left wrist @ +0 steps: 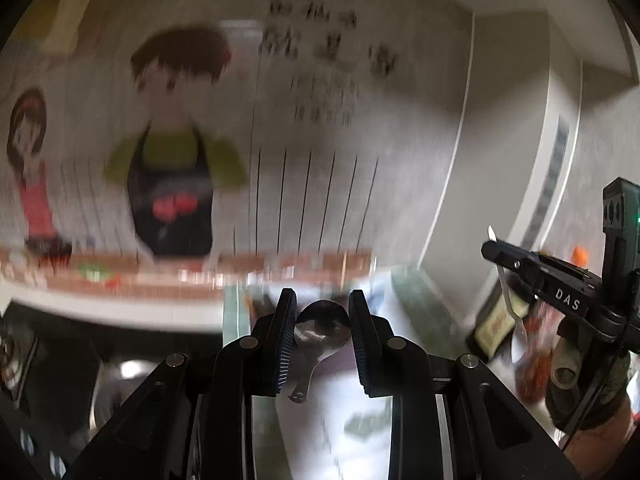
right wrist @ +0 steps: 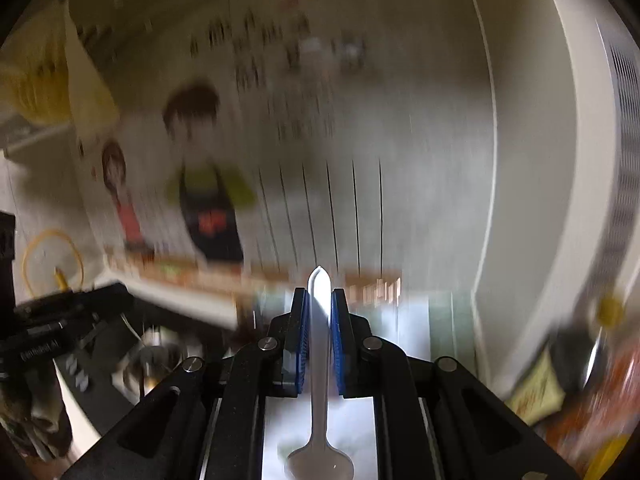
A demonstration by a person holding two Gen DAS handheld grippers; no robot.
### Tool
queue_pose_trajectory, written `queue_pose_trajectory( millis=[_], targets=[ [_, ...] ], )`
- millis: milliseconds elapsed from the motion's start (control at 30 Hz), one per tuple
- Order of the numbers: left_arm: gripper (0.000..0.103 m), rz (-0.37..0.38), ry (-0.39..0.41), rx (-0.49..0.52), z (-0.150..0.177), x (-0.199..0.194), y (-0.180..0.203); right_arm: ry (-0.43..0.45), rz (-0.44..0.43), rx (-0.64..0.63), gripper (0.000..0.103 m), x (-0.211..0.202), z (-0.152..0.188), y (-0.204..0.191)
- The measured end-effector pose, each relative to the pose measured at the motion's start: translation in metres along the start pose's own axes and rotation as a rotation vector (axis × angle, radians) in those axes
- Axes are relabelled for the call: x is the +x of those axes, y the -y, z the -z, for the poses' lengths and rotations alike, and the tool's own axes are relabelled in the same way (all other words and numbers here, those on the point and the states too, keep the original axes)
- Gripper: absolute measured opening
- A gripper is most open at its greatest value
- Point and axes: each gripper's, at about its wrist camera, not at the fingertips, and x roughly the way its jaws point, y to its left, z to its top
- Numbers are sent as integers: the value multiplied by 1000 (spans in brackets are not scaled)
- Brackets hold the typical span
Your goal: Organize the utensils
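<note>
My left gripper [left wrist: 322,304] is shut on the bowl of a short metal spoon [left wrist: 320,328], whose handle hangs down toward the camera. My right gripper [right wrist: 319,300] is shut on the handle of a long metal spoon [right wrist: 319,360]; its handle tip sticks up past the fingers and its bowl points down toward the camera. In the left wrist view the right gripper [left wrist: 500,252] shows at the right edge with that spoon's handle [left wrist: 506,280] in it. Both views are blurred by motion.
A wall with a cartoon chef poster [left wrist: 172,148] fills the background. A white appliance [right wrist: 560,160] stands at the right. A dark stovetop with a metal pot [right wrist: 156,356] lies low left. Packets and jars [right wrist: 560,396] sit low right.
</note>
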Motion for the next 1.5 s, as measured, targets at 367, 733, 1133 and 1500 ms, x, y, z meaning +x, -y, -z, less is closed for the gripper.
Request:
queue_pose_trajectory(
  millis=[367, 733, 1133, 1500],
  targets=[
    [28, 21, -1, -96, -40, 80, -37, 158, 13, 65, 11, 82, -45, -2],
    [28, 31, -78, -163, -16, 142, -64, 53, 52, 73, 11, 168, -3, -2],
    [50, 21, -112, -176, -3, 158, -70, 12, 49, 61, 39, 183, 27, 1],
    [86, -107, -20, -127, 38, 61, -40, -103, 129, 37, 86, 77, 58, -9]
  ],
)
